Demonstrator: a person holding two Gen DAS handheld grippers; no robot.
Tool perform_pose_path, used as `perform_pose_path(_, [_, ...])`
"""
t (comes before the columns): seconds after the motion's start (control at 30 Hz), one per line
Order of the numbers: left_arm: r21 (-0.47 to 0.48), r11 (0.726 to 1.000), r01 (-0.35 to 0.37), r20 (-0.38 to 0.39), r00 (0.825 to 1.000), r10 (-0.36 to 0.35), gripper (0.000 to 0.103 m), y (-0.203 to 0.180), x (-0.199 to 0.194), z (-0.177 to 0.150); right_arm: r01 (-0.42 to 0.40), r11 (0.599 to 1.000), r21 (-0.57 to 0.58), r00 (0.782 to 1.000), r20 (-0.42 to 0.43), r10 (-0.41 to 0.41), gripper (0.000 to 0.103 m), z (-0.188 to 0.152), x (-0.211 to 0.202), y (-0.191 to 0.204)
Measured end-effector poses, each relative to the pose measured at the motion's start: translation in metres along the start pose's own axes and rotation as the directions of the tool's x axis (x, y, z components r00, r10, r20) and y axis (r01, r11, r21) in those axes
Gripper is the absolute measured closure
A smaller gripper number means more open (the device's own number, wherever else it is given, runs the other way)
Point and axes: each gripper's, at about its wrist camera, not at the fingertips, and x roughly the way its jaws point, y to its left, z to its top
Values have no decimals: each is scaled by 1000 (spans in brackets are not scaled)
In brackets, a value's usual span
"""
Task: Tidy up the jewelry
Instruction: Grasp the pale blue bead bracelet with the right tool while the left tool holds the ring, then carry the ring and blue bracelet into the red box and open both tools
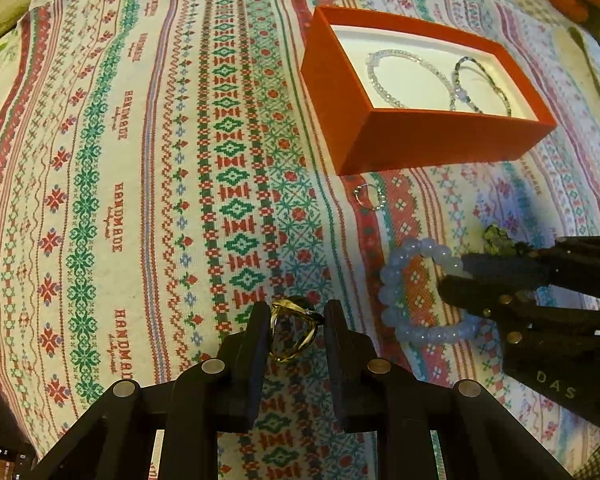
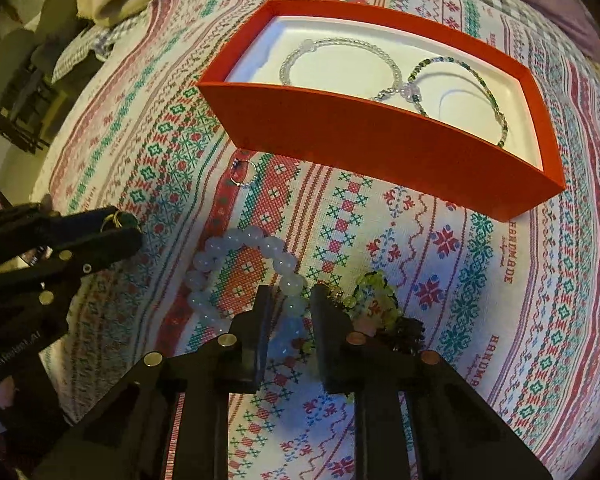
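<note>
- The patterned cloth [image 1: 148, 184] spreads under everything, its knit-style bands in red and green.
- The red box [image 2: 380, 144] sits at the far side, open, white inside, with a clear bead bracelet [image 2: 340, 46] and a dark bead bracelet [image 2: 488, 92] lying in it, touching.
- The right claw [image 2: 288, 312] is down over the pale blue bead bracelet [image 2: 236, 240], fingers narrowed onto its right side, beads between them.
- A green beaded piece [image 2: 374, 292] lies just right of that claw.
- The left claw [image 1: 296, 320] is nearly closed, pinching a gold ring [image 1: 290, 332] clear of the cloth.
- A thin silver ring [image 1: 368, 196] rests just near the box's front wall.
</note>
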Motion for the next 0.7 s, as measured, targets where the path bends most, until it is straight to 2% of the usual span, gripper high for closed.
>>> perform_pose_path(0.1, [-2,1000,-4,-4,1000,4,82,1,2,1,24,1000,-14,1000,10,-24,91,0,1,2])
perform_pose_path(0.37, [-9,1000,-3,6,1000,3,82,-8,4,9,22,999,-23,999,40,-21,92,-1,-11,5])
perform_pose_path(0.7, [1,1000,23,55,998,-23,82,-12,-13,20,-8,1000,-6,988,154,9,92,5,-58,-1])
